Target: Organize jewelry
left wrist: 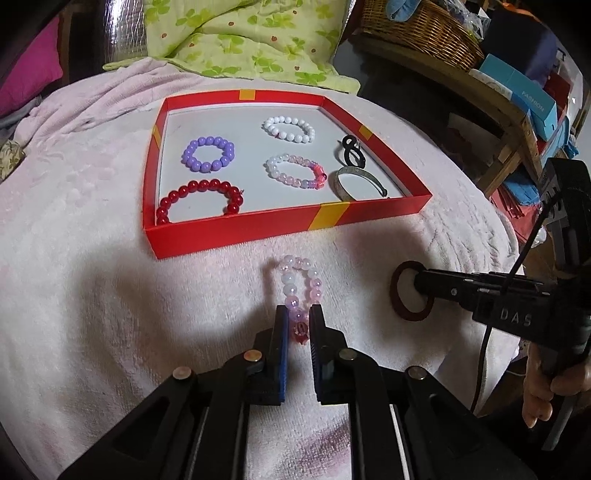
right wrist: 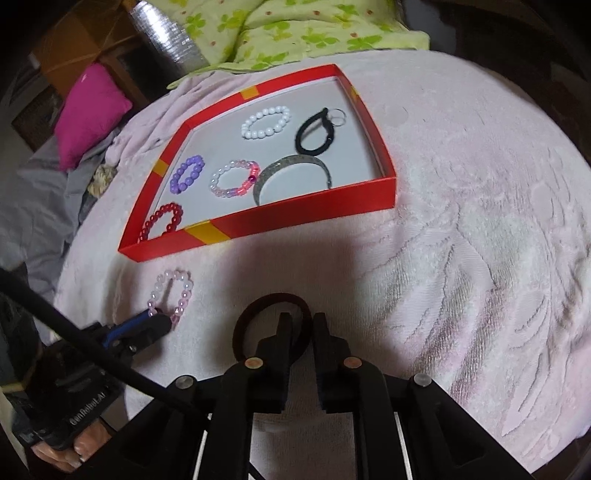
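Note:
On the pale pink blanket, in front of the red tray [left wrist: 240,229], lies a pink and white bead bracelet [left wrist: 295,277]. My left gripper [left wrist: 300,314] is shut on its near end, beads pinched between the blue pads. To its right, my right gripper [right wrist: 303,321] is shut on a dark red hair tie [right wrist: 273,297], whose band runs between the fingers. The tray holds a purple bracelet [left wrist: 208,153], a red one [left wrist: 199,199], a white one [left wrist: 290,127], a pink-white one [left wrist: 295,171], a silver bangle [left wrist: 354,181] and a black hair tie [left wrist: 352,151].
A green flowered quilt [left wrist: 240,37] lies behind the tray. A wicker basket [left wrist: 424,33] and blue boxes [left wrist: 524,96] sit on a wooden shelf at the right, past the blanket's edge. A magenta pillow [right wrist: 92,110] is at the far left.

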